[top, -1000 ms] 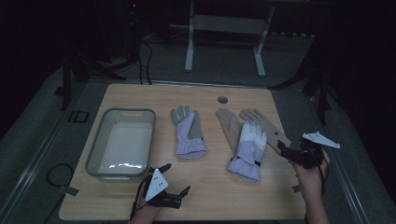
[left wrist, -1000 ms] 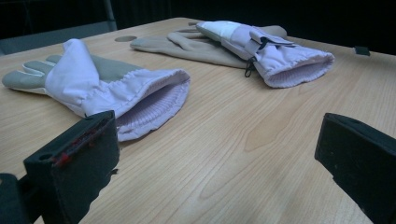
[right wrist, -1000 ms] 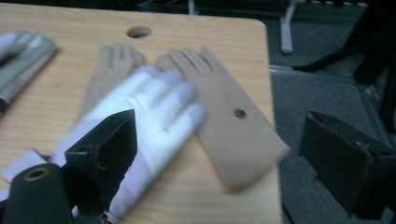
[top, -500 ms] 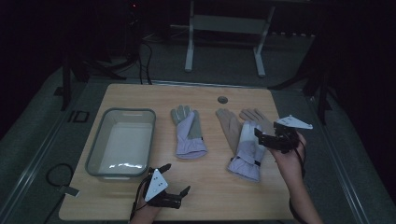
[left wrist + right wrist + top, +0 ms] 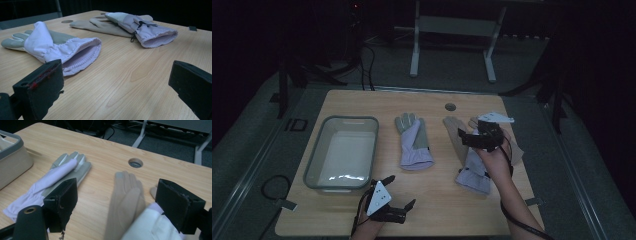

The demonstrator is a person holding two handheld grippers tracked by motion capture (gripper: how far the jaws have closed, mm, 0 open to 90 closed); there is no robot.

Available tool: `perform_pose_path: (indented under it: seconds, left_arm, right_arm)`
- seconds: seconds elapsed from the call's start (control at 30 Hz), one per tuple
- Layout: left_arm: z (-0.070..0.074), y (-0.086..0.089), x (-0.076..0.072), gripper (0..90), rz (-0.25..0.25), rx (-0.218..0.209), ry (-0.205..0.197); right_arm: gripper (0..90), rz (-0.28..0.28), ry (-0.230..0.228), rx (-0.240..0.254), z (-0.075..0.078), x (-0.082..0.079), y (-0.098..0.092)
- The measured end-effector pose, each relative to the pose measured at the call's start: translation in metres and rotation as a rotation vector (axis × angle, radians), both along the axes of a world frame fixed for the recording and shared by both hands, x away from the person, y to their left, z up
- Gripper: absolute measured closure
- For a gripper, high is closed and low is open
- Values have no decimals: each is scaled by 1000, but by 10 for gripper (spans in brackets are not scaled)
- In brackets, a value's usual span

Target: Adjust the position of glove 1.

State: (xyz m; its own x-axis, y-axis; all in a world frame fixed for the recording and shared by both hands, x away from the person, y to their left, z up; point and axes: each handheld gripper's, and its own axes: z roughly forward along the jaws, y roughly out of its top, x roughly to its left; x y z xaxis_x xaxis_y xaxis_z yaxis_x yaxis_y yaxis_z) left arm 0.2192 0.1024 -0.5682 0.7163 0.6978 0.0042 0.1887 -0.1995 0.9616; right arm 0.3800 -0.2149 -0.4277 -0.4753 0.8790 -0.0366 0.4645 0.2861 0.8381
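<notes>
A lavender-and-grey glove [image 5: 413,145] [image 5: 57,47] [image 5: 60,175] lies flat mid-table, fingers pointing away from me. To its right a tan glove [image 5: 454,132] [image 5: 127,195] lies partly under a white-lavender glove [image 5: 472,172] [image 5: 147,30]. My right gripper [image 5: 465,139] [image 5: 117,195] hovers over this pair, pointing left. Its jaws have just been closing slightly but still stand wide apart, with nothing pressed between them. My left gripper [image 5: 401,191] [image 5: 115,72] rests open at the near edge, aimed at the middle glove's cuff.
A clear plastic bin [image 5: 319,150] [image 5: 10,145] stands at the table's left. A round cable hole [image 5: 450,107] [image 5: 135,162] sits near the far edge. Bare wood lies between the gloves and the near edge. Dark floor and a metal stand lie beyond the table.
My right hand has moved left from the table's right edge to above the right-hand pair of gloves. The left gripper and the gloves have stayed put.
</notes>
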Motion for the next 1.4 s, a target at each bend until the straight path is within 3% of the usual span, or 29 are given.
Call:
perform_pose_path:
  seconds: [0.5, 0.67, 0.87, 0.97, 1.13, 1.27, 1.4]
  left_arm:
    - [0, 1, 0, 1, -5, -6, -1]
    - [0, 2, 0, 1, -10, -9, -1]
    - [0, 2, -1, 1, -12, -15, 1]
    - [0, 2, 0, 1, -13, -11, 0]
    - [0, 2, 0, 1, -25, -11, 3]
    - [0, 2, 0, 1, -25, -15, 9]
    - [0, 2, 0, 1, -23, -13, 8]
  right_arm:
    - [222, 115, 45, -8, -7, 20, 68]
    - [284, 161, 90, -24, -21, 28, 98]
    - [398, 188, 123, -62, -42, 37, 120]
    - [416, 195, 149, -71, -52, 41, 124]
    - [451, 190, 235, -124, -85, 54, 134]
    - [461, 191, 278, -173, -106, 60, 140]
    - [580, 206, 283, -146, -116, 59, 140]
